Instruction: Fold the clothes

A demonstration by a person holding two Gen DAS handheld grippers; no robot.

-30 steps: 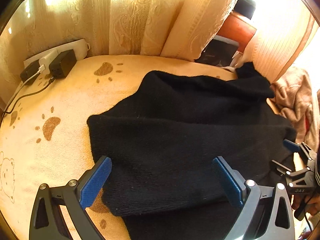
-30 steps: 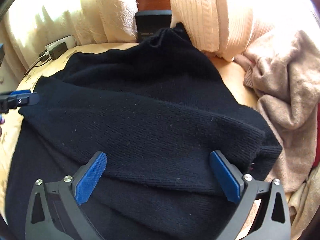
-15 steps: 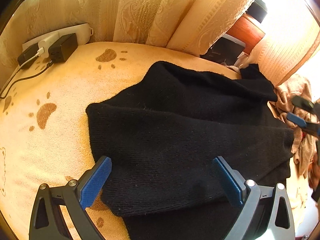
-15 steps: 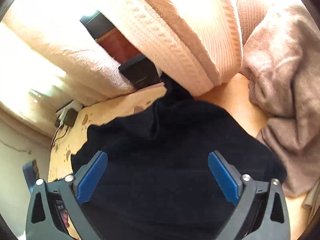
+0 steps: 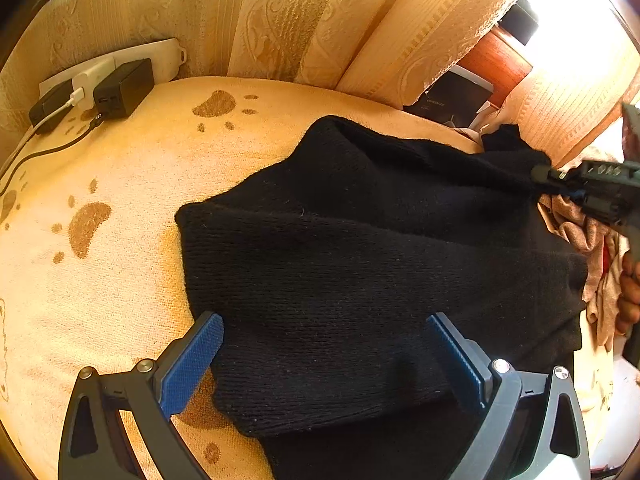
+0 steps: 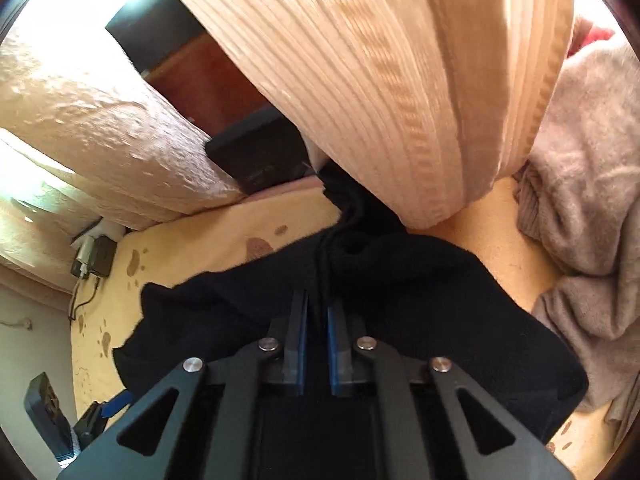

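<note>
On black sweater (image 6: 400,280), right gripper (image 6: 318,312) seemingly clamped.

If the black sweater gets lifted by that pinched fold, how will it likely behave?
The black sweater looks like soft knit lying in loose folds, so it will probably sag and drape. The right gripper, jaws just closed on a fold, likely lifts only that ridge. The fuzzy knit seems unlikely to slip.

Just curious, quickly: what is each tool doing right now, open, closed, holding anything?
Left tool: open, over the black sweater, gripping nothing.
Right tool: just closed, pinching a fold of the black sweater.
</note>
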